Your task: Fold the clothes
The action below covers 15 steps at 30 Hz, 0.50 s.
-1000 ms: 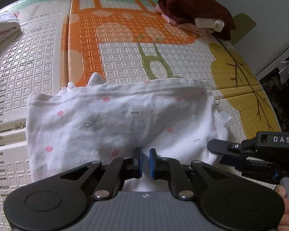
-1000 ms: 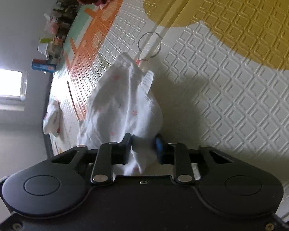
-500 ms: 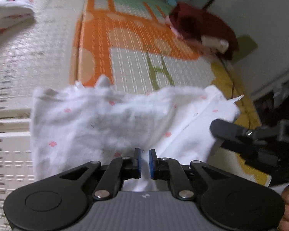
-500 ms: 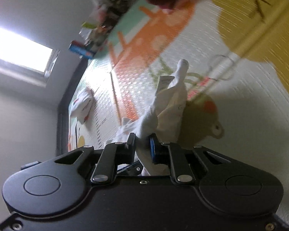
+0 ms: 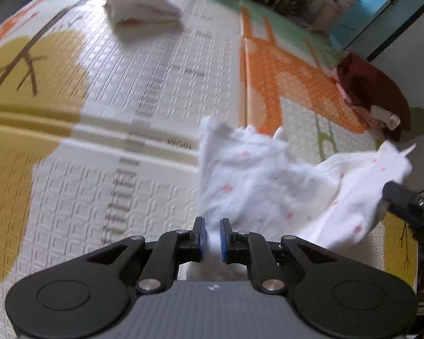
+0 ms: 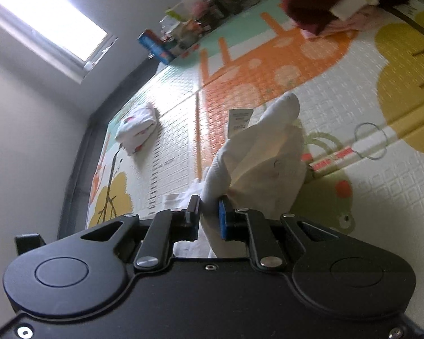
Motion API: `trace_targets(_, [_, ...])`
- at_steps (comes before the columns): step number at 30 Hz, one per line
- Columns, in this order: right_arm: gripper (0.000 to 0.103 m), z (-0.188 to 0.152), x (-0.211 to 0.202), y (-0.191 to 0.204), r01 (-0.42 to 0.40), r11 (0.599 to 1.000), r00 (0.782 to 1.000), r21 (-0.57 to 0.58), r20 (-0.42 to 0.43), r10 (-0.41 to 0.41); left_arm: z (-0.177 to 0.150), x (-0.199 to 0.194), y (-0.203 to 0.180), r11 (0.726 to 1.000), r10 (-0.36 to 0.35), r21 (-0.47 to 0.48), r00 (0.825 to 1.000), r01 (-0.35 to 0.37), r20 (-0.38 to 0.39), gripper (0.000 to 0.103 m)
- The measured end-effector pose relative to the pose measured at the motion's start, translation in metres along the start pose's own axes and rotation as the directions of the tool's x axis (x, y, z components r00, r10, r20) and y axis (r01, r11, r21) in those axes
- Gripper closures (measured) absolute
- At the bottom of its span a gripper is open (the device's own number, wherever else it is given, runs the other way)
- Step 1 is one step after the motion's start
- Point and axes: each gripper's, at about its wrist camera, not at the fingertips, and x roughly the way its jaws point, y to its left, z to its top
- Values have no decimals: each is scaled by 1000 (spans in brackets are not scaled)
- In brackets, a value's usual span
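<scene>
Left wrist: garment (image 5: 268, 178) now lifted, bunched.

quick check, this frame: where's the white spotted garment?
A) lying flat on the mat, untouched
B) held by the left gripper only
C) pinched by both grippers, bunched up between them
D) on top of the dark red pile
C: the white garment sits between the fingers of the left gripper and between those of the right gripper, whose jaws are closing on it; the dark red pile lies apart from it.

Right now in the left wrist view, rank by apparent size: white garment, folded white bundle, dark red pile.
1. white garment, largest, though nearest the camera
2. dark red pile and folded white bundle: too alike to rank
</scene>
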Motion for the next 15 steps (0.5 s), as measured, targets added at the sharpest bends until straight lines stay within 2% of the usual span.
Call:
trace_targets(6, [95, -4, 13, 23, -26, 997, 998, -75, -54, 22, -2, 7, 12, 997, -57, -61, 998, 56, -7, 91])
trace_targets(11, [97, -13, 28, 45, -53, 990, 993, -131, -109, 38, -2, 10, 29, 983, -119, -141, 993, 117, -10, 90])
trace_targets(15, [97, -21, 37, 61, -77, 984, 987, -162, -150, 53, -2, 12, 33, 976, -142, -170, 990, 138, -7, 89])
